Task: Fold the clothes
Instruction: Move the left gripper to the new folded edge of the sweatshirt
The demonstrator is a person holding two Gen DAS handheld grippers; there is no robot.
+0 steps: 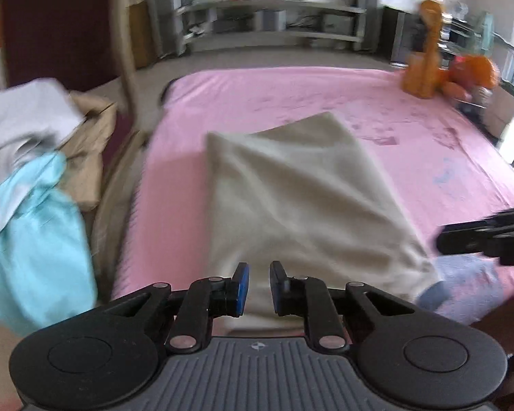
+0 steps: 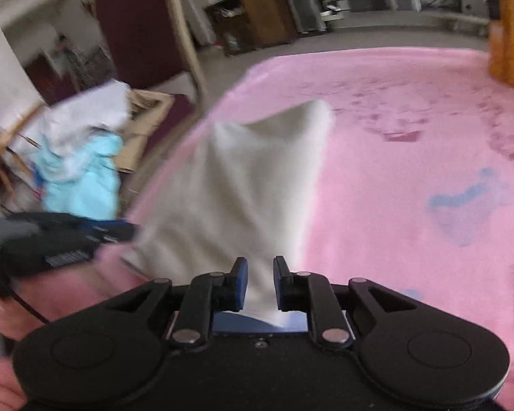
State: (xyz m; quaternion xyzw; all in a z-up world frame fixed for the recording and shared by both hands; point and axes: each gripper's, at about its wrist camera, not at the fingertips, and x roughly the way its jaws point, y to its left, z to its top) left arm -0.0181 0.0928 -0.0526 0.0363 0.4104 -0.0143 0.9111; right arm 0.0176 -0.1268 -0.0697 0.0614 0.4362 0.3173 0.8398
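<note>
Fingers (image 1: 240, 282): both grippers' pairs nearly closed, each pinching the beige cloth's (image 1: 301, 191) near edge.
Handling: light, limp; grasp corners.

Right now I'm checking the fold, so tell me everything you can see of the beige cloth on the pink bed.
The beige cloth is a soft, plain, matte fabric with shallow diagonal creases, blurred in both views. It lies stretched over the pink sheet, narrowing toward two far corners, one slightly raised. Its near edge runs between the fingers of the left tool, and in the right wrist view between those of the right tool. Whether the pads press on it cannot be told.
</note>
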